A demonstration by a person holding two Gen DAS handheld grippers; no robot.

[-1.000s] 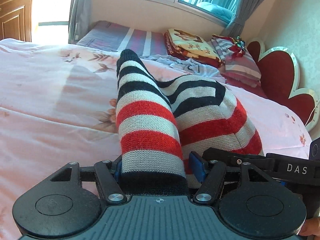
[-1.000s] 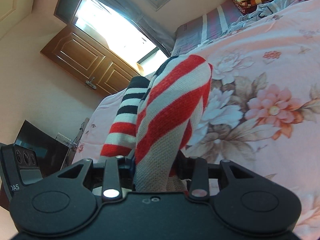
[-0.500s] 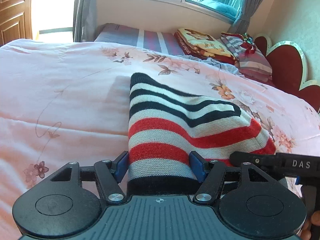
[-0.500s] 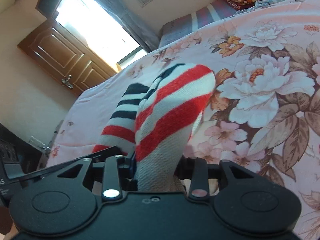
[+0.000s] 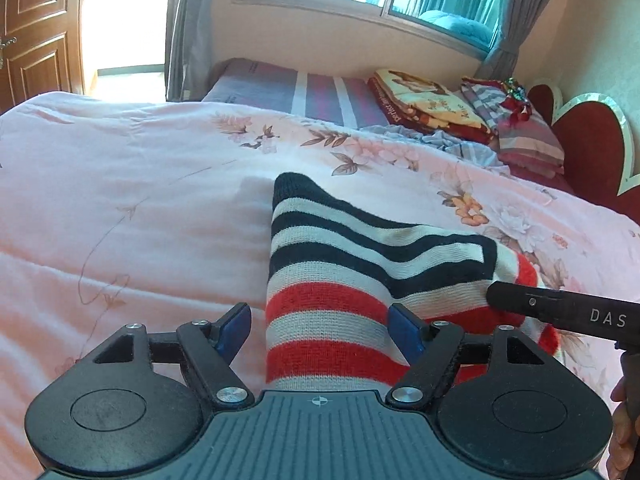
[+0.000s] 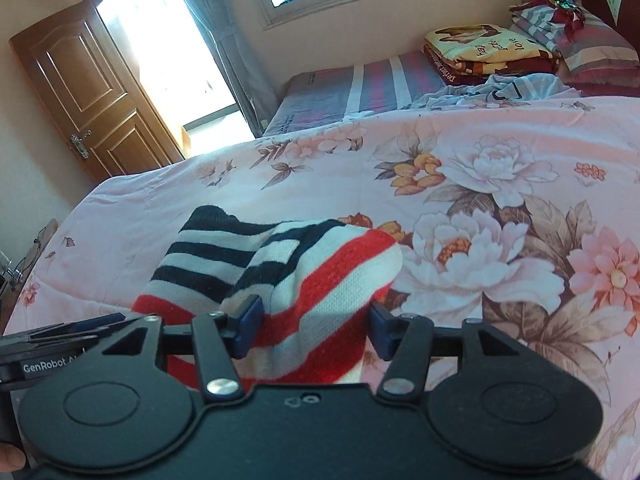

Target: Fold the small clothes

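A knitted garment striped in red, white and navy (image 5: 344, 280) is lying folded over on the pink floral quilt (image 5: 132, 208) of the bed, its navy-banded end pointing toward the far wall and its red-striped end reaching back under both tools. The left gripper (image 5: 320, 330) is standing with its blue-padded fingers (image 5: 234, 326) spread; they have just been opening, and a gap is showing between the left pad and the knit, so the cloth is lying loose between them rather than being pinched. The right gripper (image 6: 312, 326) has likewise just been opening; its blue pads are sitting either side of the red-and-white fold, the right one clear of it, with the garment resting between them. Seen from the left wrist, the right tool's black arm is crossing over the garment's red edge. Folded blankets (image 6: 484, 52) are sitting stacked at the head of the bed under the window.
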